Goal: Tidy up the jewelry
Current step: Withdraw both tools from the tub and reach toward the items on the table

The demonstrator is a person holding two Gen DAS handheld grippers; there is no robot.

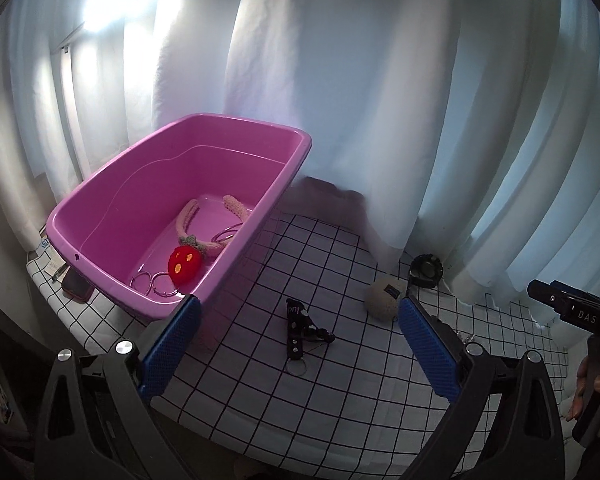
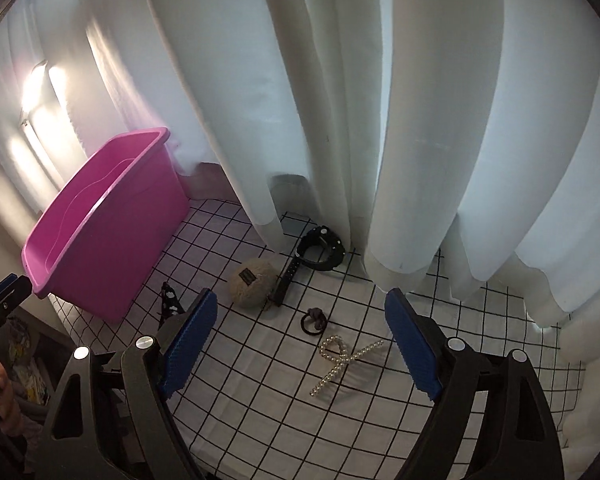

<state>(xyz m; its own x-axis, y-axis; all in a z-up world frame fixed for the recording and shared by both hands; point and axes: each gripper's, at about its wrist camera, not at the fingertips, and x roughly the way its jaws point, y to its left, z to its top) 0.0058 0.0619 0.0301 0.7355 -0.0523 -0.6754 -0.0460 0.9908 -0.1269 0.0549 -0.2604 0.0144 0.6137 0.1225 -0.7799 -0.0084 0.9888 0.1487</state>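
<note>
A pink tub (image 1: 112,216) stands at the left on the gridded cloth and holds a fuzzy pink headband (image 1: 192,216), a red plush strawberry (image 1: 186,262) and silver hoops (image 1: 154,282). My left gripper (image 1: 298,308) is open above a black strap with a ring (image 1: 298,330). My right gripper (image 2: 300,300) is open too, with nothing between its pads. Below it lie a pearl hair clip (image 2: 344,360) and a dark hair tie (image 2: 314,320). A beige fuzzy puff (image 2: 252,282) and a black studded collar (image 2: 320,254) rest farther back.
White curtains (image 2: 340,100) hang down onto the back of the gridded cloth (image 1: 300,392) behind the items. A red phone (image 1: 76,288) lies beside the tub's left corner. The cloth's front edge drops off just below both grippers.
</note>
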